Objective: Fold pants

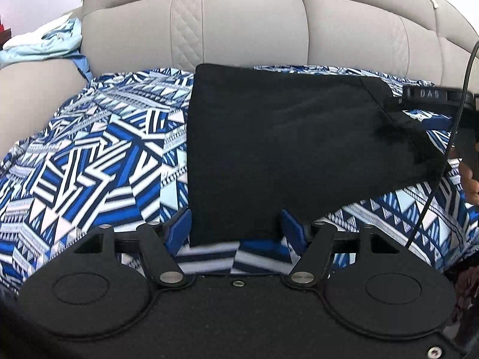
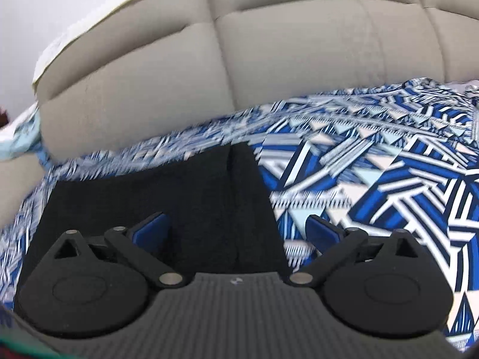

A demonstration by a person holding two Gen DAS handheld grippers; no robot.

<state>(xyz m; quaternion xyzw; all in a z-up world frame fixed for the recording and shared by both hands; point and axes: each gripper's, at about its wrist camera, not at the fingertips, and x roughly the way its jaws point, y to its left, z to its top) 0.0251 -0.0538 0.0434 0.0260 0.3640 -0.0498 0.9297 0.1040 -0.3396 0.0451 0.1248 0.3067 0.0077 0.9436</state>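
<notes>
My left gripper [image 1: 236, 224] is spread, its blue pads either side of the near edge of the black pants [image 1: 284, 137], not pressing on the cloth. My right gripper [image 2: 236, 230] is spread wide, one pad over the pants [image 2: 167, 206] and the other over the patterned sheet [image 2: 374, 179]; it holds nothing.

The pants lie folded into a dark block in the middle of the left view, on the blue-and-white geometric sheet [image 1: 98, 155]. Their right end looks loose and rumpled near the other gripper at the right edge of that frame.

What could go wrong, as I judge it: if I close now, a pad could catch the sheet together with the pants and drag both. A pinch on the top layer alone could pull the fold open. A black cable [image 1: 449, 149] hangs at the right of the left view and could snag the cloth.

The sheet covers the seat of a beige padded sofa [image 1: 254, 24], whose cushioned back fills the top of both views. A pale blue cloth [image 1: 45, 42] lies at upper left, against a light wall.
</notes>
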